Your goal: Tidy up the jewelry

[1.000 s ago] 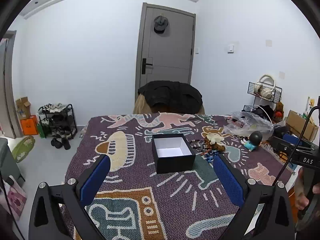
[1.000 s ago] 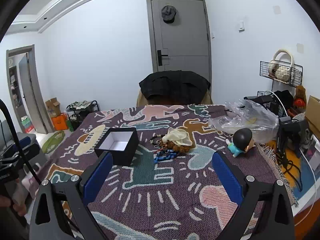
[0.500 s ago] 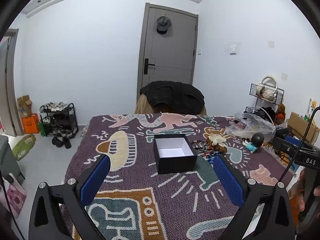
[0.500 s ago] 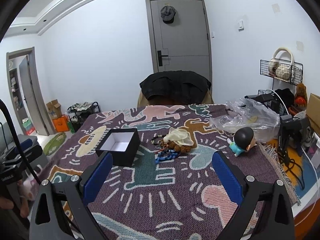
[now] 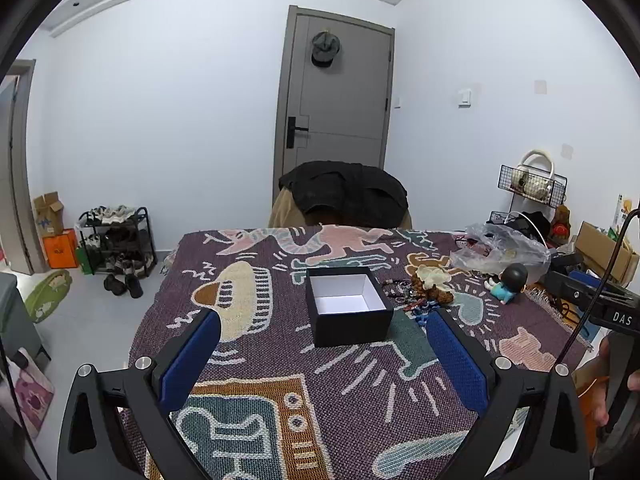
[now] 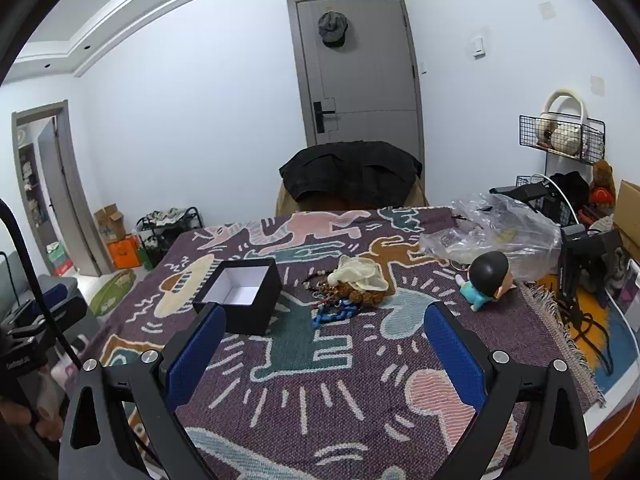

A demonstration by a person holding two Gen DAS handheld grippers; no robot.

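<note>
Through the left wrist camera, we see our left gripper [image 5: 322, 346] spread wide above the patterned blanket [image 5: 256, 384], its blue pads far apart and nothing between them. At twelve o'clock from it sits the black box [image 5: 347, 305], lidless, with a bare white inside. Just beside the box, at about two o'clock from the gripper, lies the jewelry pile [image 5: 416, 294]: beads, a blue chain and a cream cloth bunched together, apart from the box wall. Farther out at two o'clock rest a small doll [image 5: 507, 282] and a clear plastic bag [image 5: 500, 250]. At four o'clock a hand [image 5: 612, 392] grips the other tool's handle.

Across in the right wrist camera, we hold our right gripper [image 6: 325, 344] equally wide, gripping nothing, over the same blanket [image 6: 320, 396]. The box [image 6: 242, 295] stands at eleven o'clock, partly behind the left blue pad. The jewelry pile [image 6: 348, 294] lies at twelve o'clock, on the blanket to the right of the box, none of it inside. The doll [image 6: 484, 280] lies at one o'clock, the plastic bag [image 6: 496, 232] behind it. A chair with dark clothing [image 6: 352, 178] stands at the far edge, before a grey door [image 6: 356, 68].
</note>
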